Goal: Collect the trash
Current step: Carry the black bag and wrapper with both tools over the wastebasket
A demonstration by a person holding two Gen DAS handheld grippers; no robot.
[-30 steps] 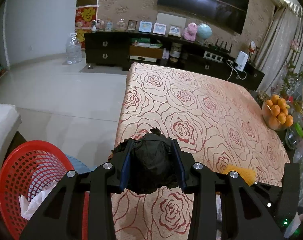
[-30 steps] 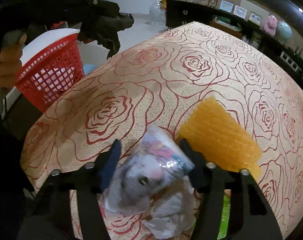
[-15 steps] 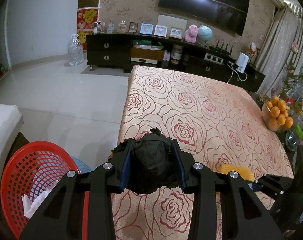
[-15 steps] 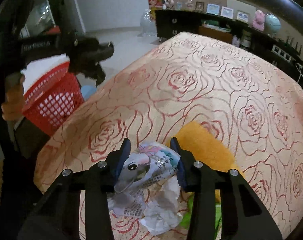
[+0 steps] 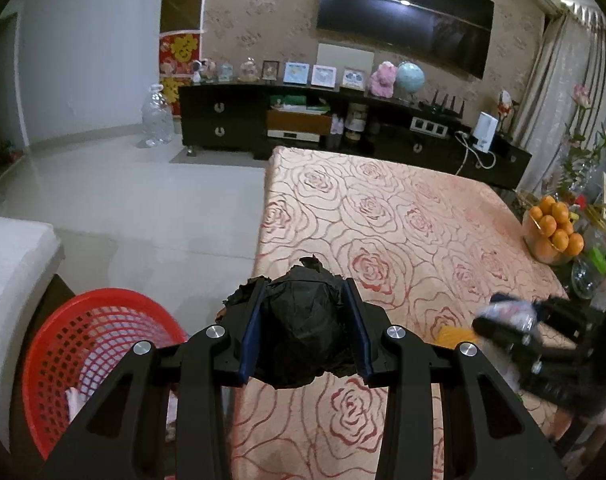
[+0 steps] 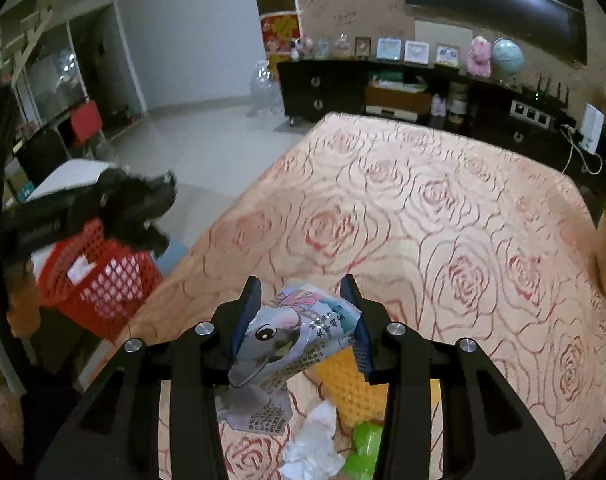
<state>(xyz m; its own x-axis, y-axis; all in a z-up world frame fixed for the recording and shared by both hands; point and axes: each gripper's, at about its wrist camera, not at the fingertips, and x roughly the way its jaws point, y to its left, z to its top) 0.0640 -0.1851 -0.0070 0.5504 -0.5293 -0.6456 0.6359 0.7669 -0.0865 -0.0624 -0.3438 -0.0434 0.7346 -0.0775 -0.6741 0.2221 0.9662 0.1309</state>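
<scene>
My left gripper (image 5: 303, 330) is shut on a crumpled black wad (image 5: 303, 328) and holds it in the air near the table's left edge, beside the red mesh basket (image 5: 91, 344). It also shows in the right wrist view (image 6: 143, 208), above the basket (image 6: 99, 280). My right gripper (image 6: 301, 322) is shut on a printed plastic wrapper (image 6: 291, 344), lifted above the table. Below it lie a white crumpled tissue (image 6: 315, 444), a yellow bubble sheet (image 6: 351, 388) and a green piece (image 6: 365, 448).
The table wears a rose-pattern cloth (image 5: 403, 220). A bowl of oranges (image 5: 553, 234) and glassware stand at its right edge. A white cushioned seat (image 5: 11, 276) is left of the basket. A dark TV cabinet (image 5: 303, 124) lines the far wall.
My right gripper closed on the wrapper and lifted it off the table, moving up and left. My left gripper holds the black wad steady and has risen slightly.
</scene>
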